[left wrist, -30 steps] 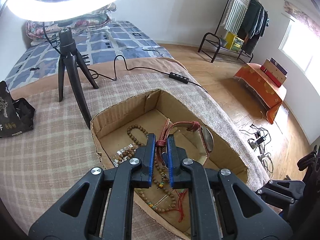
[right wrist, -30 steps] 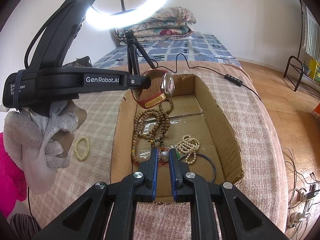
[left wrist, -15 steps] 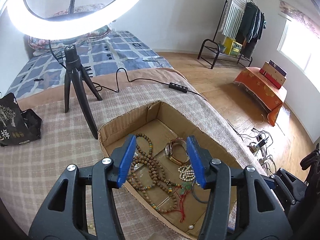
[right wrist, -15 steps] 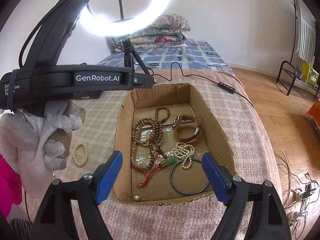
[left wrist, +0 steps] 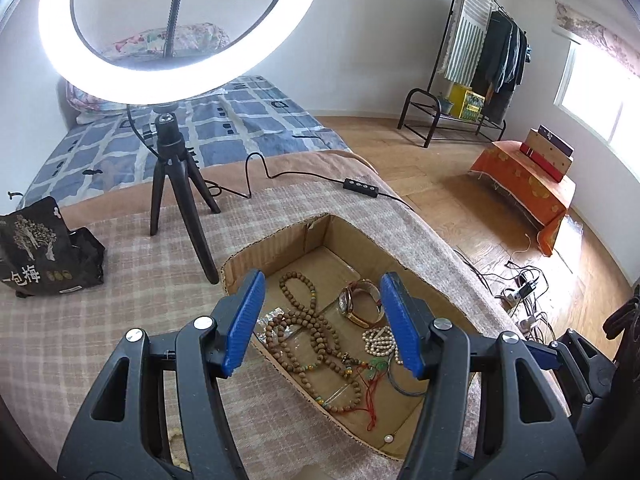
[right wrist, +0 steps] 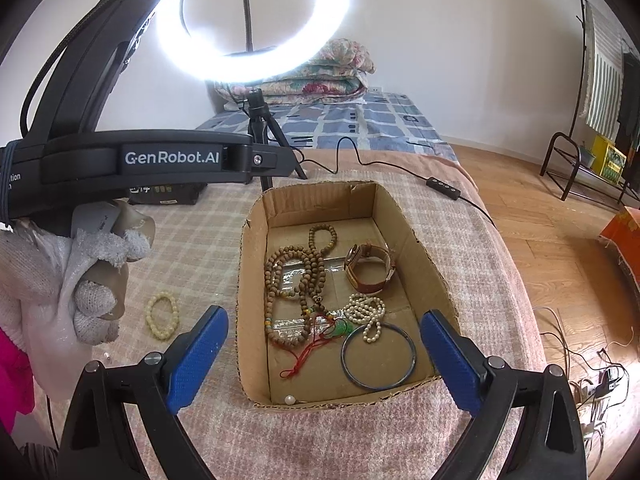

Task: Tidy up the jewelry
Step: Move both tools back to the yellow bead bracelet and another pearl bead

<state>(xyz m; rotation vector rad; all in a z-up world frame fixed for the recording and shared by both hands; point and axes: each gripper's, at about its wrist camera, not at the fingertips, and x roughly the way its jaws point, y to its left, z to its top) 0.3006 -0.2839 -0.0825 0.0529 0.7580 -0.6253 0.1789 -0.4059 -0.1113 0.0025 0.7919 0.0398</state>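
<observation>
An open cardboard box [right wrist: 420,248] sits on the checked blanket. In it lie a brown-strap watch [right wrist: 370,268], a long wooden bead string [right wrist: 296,276], a pearl bracelet [right wrist: 366,310], a dark bangle [right wrist: 378,356] and a green pendant on red cord [right wrist: 340,328]. My right gripper [right wrist: 324,316] hovers over the box's near end, jaws opening wide, nothing between the pads. My left gripper [left wrist: 322,278] hangs above the beads [left wrist: 308,328] and watch [left wrist: 358,304], jaws also opening and holding nothing. A cream bead bracelet [right wrist: 162,314] lies on the blanket left of the box.
A ring light on a tripod [left wrist: 176,184] stands behind the box, its cable and switch [left wrist: 360,188] trailing right. A black snack bag [left wrist: 44,252] lies at the left. The bed edge drops to a wood floor with cables [left wrist: 524,292] on the right.
The left gripper let go of the watch, which now lies in the box. The right gripper opened off the pendant cord. Both grippers rose and drew back from the box.
</observation>
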